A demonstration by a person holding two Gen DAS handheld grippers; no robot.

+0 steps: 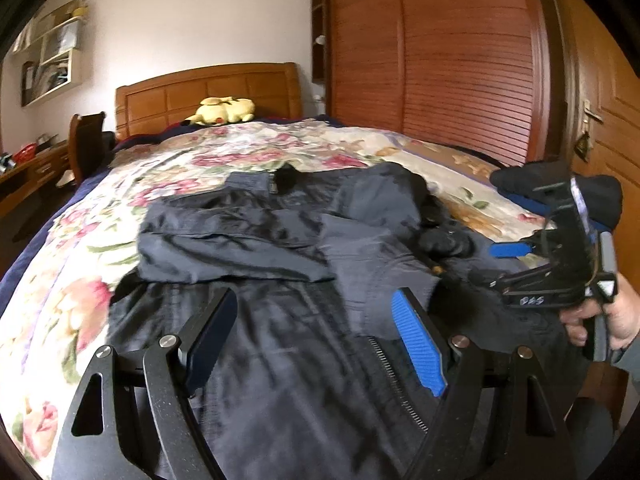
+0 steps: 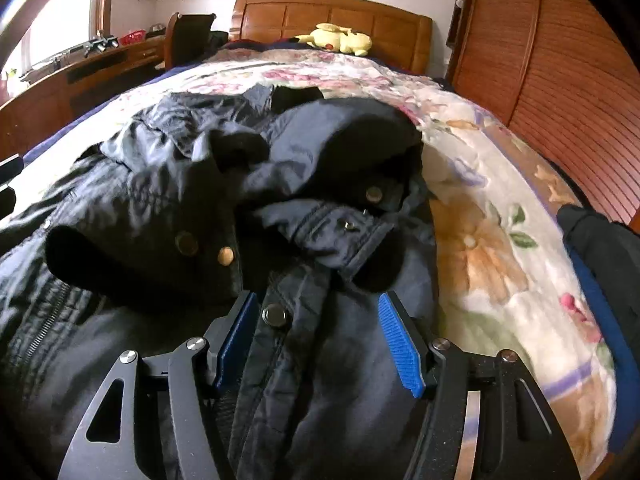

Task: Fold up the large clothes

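On the floral bedspread (image 1: 256, 152) lies the dark jacket (image 1: 256, 232) I am folding, spread across the middle of the bed with its hem end toward me and its collar end toward the headboard (image 1: 208, 92). One sleeve is already laid across the chest, and in my right wrist view the other sleeve (image 2: 332, 224) is bunched over the front, its cuff showing metal snap buttons (image 2: 226, 255). A zipper runs down the near part of the jacket. My left gripper (image 1: 316, 336) hovers above the lower part of the jacket with its jaws spread wide, holding nothing. My right gripper (image 2: 316, 344) is also released, its blue pads (image 2: 400, 346) standing apart on either side of the snap placket, with fabric lying between them but not pinched. From the left wrist view I can see my right hand (image 1: 608, 316) around the right tool's handle at the jacket's right edge. Another dark garment (image 1: 560, 188) with blue on it sits at the right edge of the bed, apart from the jacket. A yellow plush toy (image 1: 224, 110) rests against the headboard, a slatted wooden wardrobe (image 1: 440, 60) stands to the right of the bed, and a desk (image 2: 80, 68) with a chair stands to the left.
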